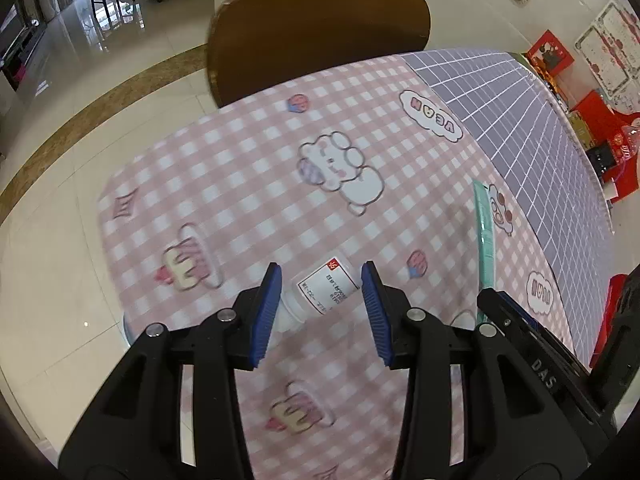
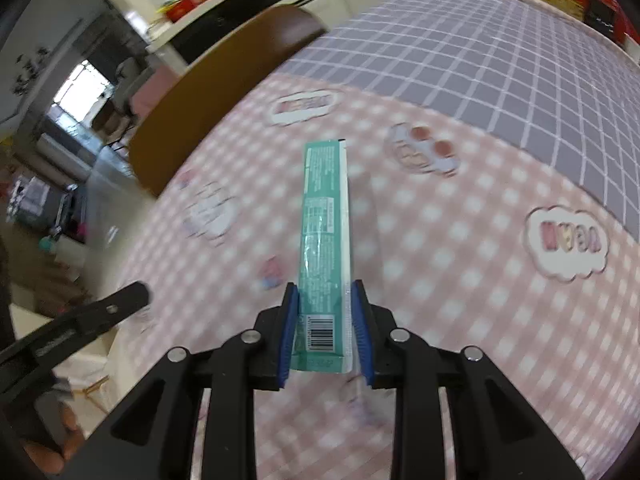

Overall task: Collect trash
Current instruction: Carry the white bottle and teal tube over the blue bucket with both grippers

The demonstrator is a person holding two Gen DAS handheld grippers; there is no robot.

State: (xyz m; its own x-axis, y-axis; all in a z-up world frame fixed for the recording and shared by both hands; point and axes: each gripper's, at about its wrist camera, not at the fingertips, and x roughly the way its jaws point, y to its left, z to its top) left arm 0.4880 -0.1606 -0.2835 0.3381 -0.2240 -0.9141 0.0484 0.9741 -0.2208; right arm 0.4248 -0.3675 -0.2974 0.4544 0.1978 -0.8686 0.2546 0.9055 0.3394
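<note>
Across both wrist views, your work surface is a table under a pink gingham tablecloth (image 1: 248,168) with cartoon prints; a purple grid section (image 1: 520,120) covers its far right part. Behind the far edge stands a brown chair back (image 1: 320,36), with glossy tiled floor (image 1: 80,112) to the left.

Your right gripper (image 2: 325,312) has its 2 blue pads pressed in on a long teal wrapper (image 2: 325,208). It grips the barcode end, and the rest of the wrapper sticks straight out ahead over the cloth. From the left wrist view, that same wrapper shows as a thin teal strip beside the right gripper's black body.

Your left gripper (image 1: 322,294) has its jaws spread wide and grips nothing. Between the pads lies a small white bottle (image 1: 320,292) on its side on the cloth. Its label faces up, and its cap end is close to the left pad (image 1: 266,308); you cannot tell if they touch. The right pad is clearly apart from it.
</note>
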